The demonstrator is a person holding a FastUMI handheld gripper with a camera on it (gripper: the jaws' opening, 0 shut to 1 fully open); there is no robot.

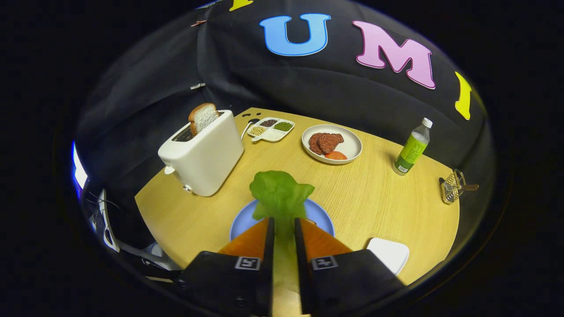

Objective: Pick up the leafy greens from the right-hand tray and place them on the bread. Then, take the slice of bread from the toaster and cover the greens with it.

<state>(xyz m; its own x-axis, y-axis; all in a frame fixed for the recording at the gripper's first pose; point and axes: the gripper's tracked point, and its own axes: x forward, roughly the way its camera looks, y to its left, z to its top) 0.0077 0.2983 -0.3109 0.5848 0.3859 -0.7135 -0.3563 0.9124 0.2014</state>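
My tongs (282, 226) pinch the leafy greens (281, 196), held above the blue plate (241, 222); whether bread lies under them I cannot tell. Laying them down remains, then fetching the bread slice (203, 117) standing in the toaster (202, 154).

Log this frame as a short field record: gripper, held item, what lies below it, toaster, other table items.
gripper: gripper shut on the leafy greens
below: blue plate just beyond the fingers; bread on it cannot be told
toaster: white toaster with bread slice standing in its slot
other: divided dish, plate of meat, bottle, wire basket, white tray
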